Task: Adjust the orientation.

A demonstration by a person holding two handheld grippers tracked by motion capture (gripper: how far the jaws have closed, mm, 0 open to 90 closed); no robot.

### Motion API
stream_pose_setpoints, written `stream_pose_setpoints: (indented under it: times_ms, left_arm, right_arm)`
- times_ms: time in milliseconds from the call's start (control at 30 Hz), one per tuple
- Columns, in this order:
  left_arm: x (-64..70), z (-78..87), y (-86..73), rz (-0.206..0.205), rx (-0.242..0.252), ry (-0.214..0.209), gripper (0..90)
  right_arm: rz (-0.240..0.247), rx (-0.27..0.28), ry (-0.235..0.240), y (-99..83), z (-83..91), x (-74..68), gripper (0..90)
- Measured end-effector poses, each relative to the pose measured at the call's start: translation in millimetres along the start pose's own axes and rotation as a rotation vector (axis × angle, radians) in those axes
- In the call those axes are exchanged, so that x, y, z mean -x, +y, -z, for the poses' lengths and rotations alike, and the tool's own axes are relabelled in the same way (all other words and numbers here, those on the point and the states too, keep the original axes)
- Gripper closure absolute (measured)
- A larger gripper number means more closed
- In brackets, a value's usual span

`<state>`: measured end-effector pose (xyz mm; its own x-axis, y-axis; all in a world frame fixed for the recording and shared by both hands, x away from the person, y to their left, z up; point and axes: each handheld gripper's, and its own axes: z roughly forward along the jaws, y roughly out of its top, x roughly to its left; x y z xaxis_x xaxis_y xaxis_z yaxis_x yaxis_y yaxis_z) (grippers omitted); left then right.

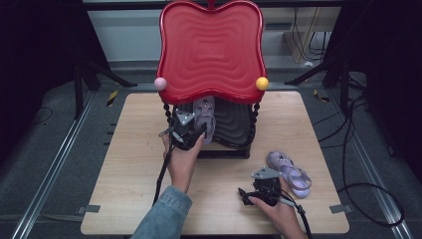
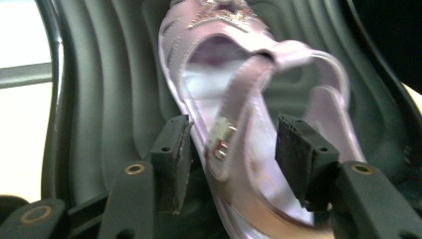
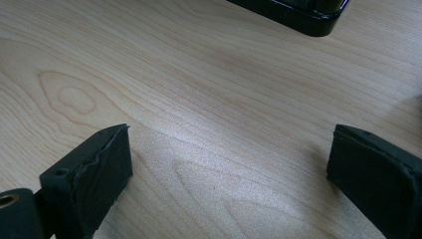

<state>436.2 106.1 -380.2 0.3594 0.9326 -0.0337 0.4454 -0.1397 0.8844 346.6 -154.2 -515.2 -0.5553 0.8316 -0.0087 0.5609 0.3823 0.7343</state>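
The red top shelf (image 1: 210,50) hides most of the sandal (image 1: 205,119).

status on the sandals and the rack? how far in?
About halfway, it seems. One lilac sandal lies on the rack's dark lower shelf, with the left gripper open around its heel strap, either just set down or about to be gripped. The second sandal lies on the table beside the right gripper, which is open over bare wood. That one looks left.

2 lilac sandals, 1 (image 2: 239,124) between the left gripper's fingers (image 2: 171,149) on the rack's lower black shelf, 1 (image 1: 291,174) just beside the right gripper's fingers, 2 shelves on 1 rack (image 1: 211,50), 2 balls, 1 pink (image 1: 160,83), 1 yellow (image 1: 262,83), 2 grippers, 1 wooden surface (image 1: 129,164)
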Motion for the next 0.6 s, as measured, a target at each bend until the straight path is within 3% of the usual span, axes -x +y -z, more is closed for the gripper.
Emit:
stream_pose_setpoints:
  times_ms: [133,400,500,600]
  left_arm:
    - [1.4,19.9,3.6,-0.030,0.020,-0.026,41.0]
    - [-6.1,49.0,-6.4,-0.076,-0.027,-0.084,33.9]
    - [-9.7,56.3,-15.9,-0.086,-0.040,-0.104,33.0]
    - [-12.5,61.3,-23.3,-0.090,-0.041,-0.114,30.7]
  right_arm:
    - [0.001,0.000,0.000,0.0,0.0,0.1,4.2]
    - [0.000,0.000,-0.002,0.0,0.2,0.0,4.7]
    - [-0.009,-0.005,-0.010,1.0,4.1,0.0,14.7]
    - [-0.013,0.008,-0.005,5.9,15.1,-0.2,18.6]
